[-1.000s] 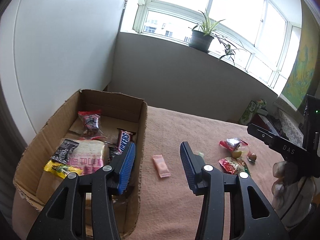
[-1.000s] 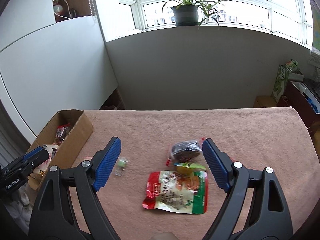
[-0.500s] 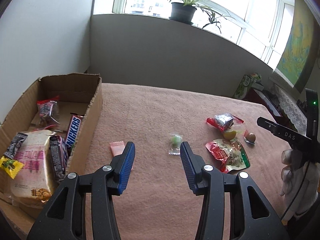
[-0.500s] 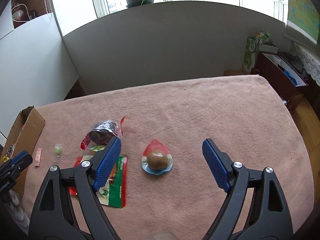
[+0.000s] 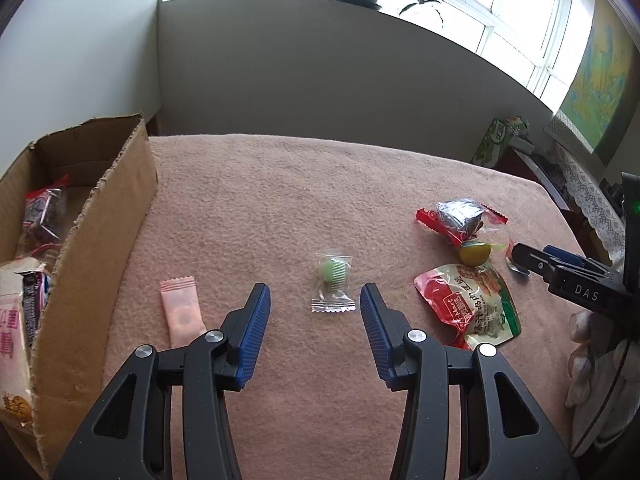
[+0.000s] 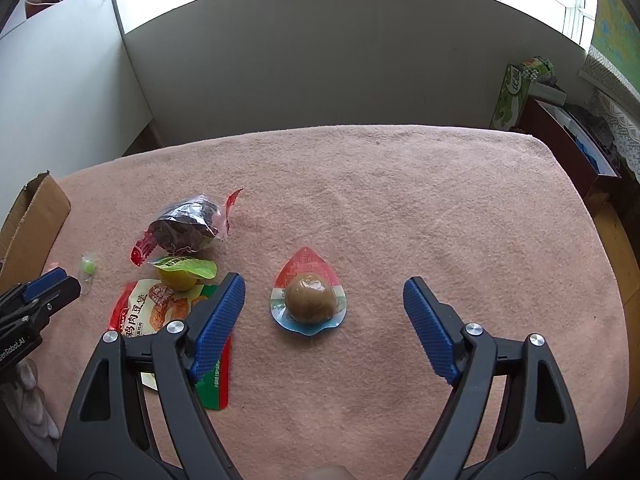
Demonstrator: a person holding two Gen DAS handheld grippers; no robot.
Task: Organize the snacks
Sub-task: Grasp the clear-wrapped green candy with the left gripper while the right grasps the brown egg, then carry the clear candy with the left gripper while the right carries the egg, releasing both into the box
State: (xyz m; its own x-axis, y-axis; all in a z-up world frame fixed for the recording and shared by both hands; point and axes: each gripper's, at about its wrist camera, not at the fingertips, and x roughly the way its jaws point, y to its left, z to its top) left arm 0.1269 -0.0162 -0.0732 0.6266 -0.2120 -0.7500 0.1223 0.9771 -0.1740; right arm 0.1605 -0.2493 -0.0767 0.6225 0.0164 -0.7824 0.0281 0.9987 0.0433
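The right hand-held gripper [image 6: 324, 312], empty jaws closing around the egg snack [image 6: 310, 304], may pinch its slippery dome and squirt it out, while the left hand-held gripper [image 5: 316, 312] stands spread and empty over the green candy [image 5: 333, 282].

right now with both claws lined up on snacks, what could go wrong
1. The left claw is open around the small green candy; its thin wrapper lies flat on the cloth, so the claw may close over it or snag the cloth.
2. The right claw is closing on the round brown snack, not yet touching; it might slip out.

"DAS" marks the right gripper [image 5: 520, 255]; "Meet" the red pouch [image 5: 468, 306].
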